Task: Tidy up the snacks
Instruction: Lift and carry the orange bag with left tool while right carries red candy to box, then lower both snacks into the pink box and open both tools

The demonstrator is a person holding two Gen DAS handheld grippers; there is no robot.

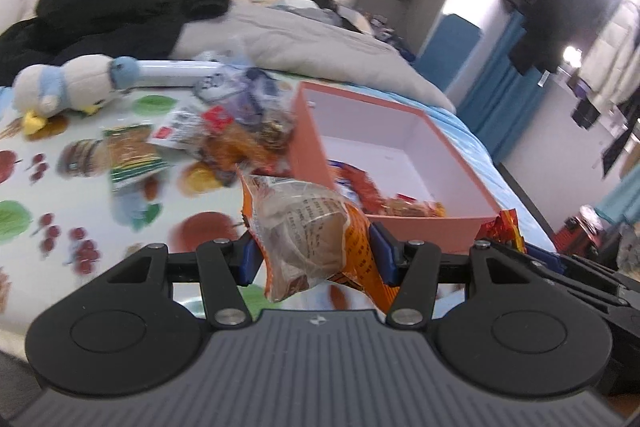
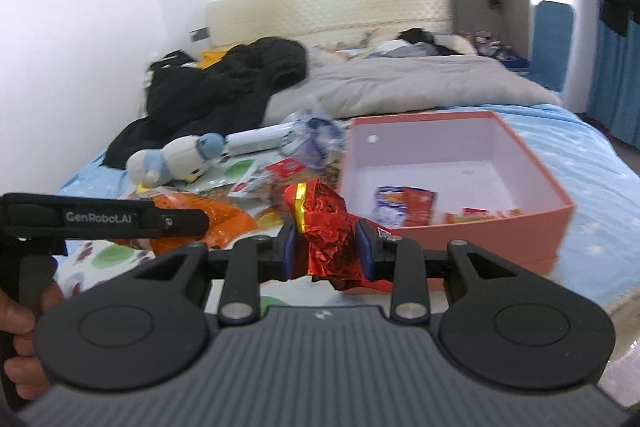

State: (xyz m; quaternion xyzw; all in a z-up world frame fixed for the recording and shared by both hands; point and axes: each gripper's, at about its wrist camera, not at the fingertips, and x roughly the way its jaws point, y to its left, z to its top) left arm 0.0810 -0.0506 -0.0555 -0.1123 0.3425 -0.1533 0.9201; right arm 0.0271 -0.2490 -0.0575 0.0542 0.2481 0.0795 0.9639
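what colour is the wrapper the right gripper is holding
Shiny red foil with a gold band, clamped in the right gripper; the snack wrapper shows best in the right wrist view.

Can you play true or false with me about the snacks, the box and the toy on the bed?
1. The left gripper holds an orange and clear snack packet. True.
2. The right gripper is empty. False: it is clamped on a red foil snack.
3. The pink box is full to the top. False: only a few packets lie on its floor.
4. A plush penguin lies on the bed beside the loose snacks. True.
5. The box has its lid on. False: it is open on top.
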